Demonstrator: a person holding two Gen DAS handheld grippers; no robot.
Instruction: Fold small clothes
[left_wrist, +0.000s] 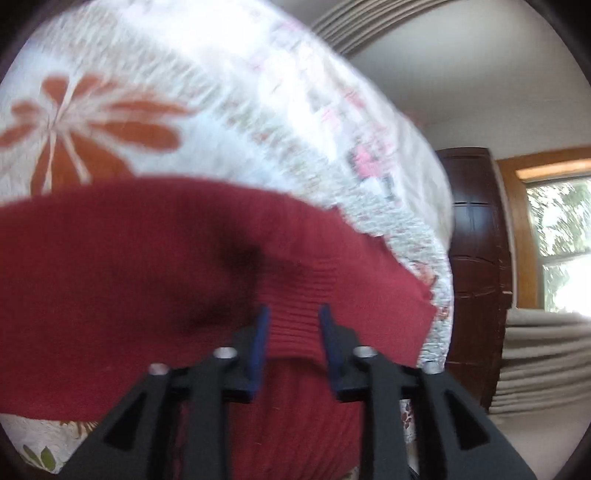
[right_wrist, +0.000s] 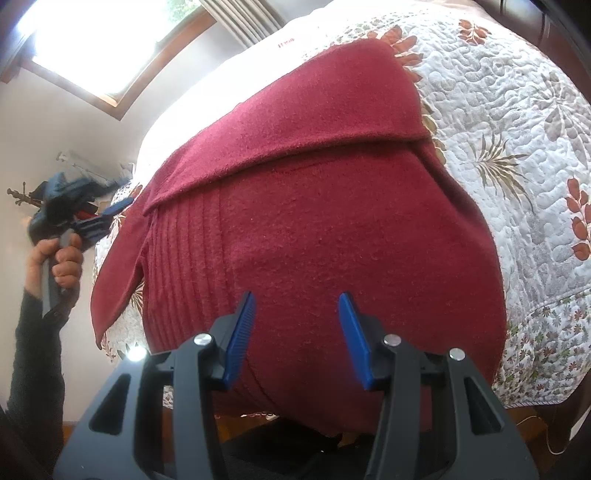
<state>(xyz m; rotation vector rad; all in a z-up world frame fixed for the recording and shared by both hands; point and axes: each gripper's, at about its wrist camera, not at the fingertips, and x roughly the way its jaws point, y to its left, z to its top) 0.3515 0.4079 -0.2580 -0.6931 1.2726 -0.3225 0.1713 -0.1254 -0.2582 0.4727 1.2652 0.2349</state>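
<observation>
Blue-padded right gripper (right_wrist: 297, 306) hangs wide open over the red sweater (right_wrist: 314, 229) lying partly folded on the quilted bed (right_wrist: 517, 155), and the left gripper (left_wrist: 293, 314) is spread too, gripping nothing.

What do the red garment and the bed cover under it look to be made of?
The red garment looks like a soft knit, perhaps wool or a blend: matte fuzzy surface, with ribbed lines along one side. The bed cover looks like a quilted cotton-type fabric: puffy stitched swirls in white with printed leaves and flowers. The exact fibre of either cannot be told.
</observation>
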